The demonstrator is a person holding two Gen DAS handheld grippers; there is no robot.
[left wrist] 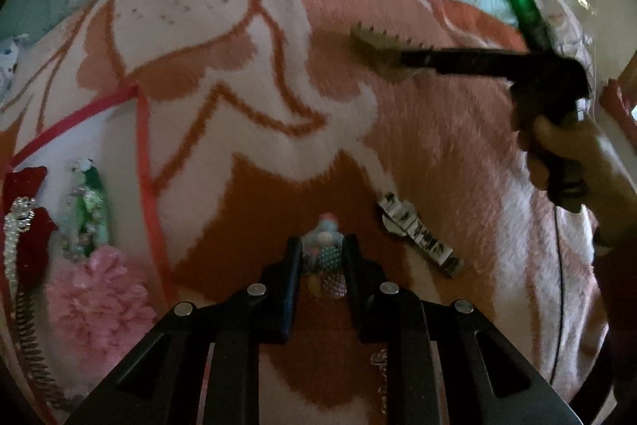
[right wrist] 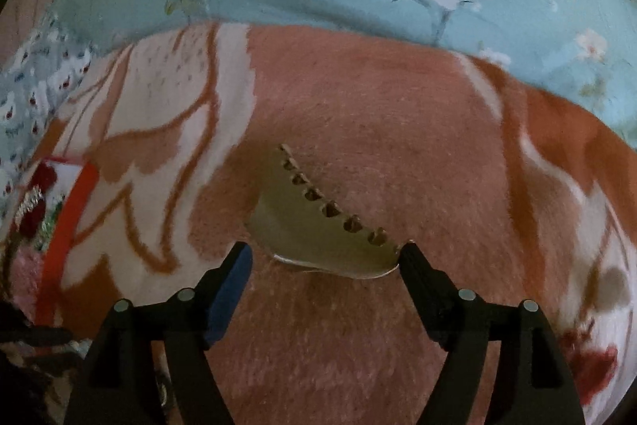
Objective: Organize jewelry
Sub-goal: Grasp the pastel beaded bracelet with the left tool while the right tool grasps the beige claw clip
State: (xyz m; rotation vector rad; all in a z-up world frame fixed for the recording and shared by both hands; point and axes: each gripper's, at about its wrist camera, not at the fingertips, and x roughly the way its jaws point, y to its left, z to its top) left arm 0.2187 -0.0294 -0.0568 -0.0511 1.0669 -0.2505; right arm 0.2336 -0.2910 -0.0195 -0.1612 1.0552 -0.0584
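- Jewelry lies scattered over the pink and orange blanket [left wrist: 438, 130], which I take as the sorting surface under both tools; soft pile keeps small pieces from sliding.
- The red-edged tray [left wrist: 145, 186] sits off to the left of my left gripper [left wrist: 320, 249]. It already holds a pink fluffy piece [left wrist: 99, 293], a green beaded clip [left wrist: 89, 210] and a pearl-trimmed red piece [left wrist: 24, 226], so I judge it the collecting spot.
- The gold comb-shaped hair clip [right wrist: 314, 226] sits between the tips of my right gripper [right wrist: 324, 257]. The jaws are spread wide; the right fingertip [right wrist: 414, 261] touches the clip's end, the left one stands just apart. I cannot tell whether the clip is carried or resting on the blanket.
- The black-and-white patterned clip [left wrist: 418, 236] lies just right of the left gripper, untouched.
- The pearl-beaded pastel ornament [left wrist: 326, 257] is directly between the left fingers, which stand narrowly apart on either side; whether they pinch it I cannot tell. I'd guess I'm lining up a grab.
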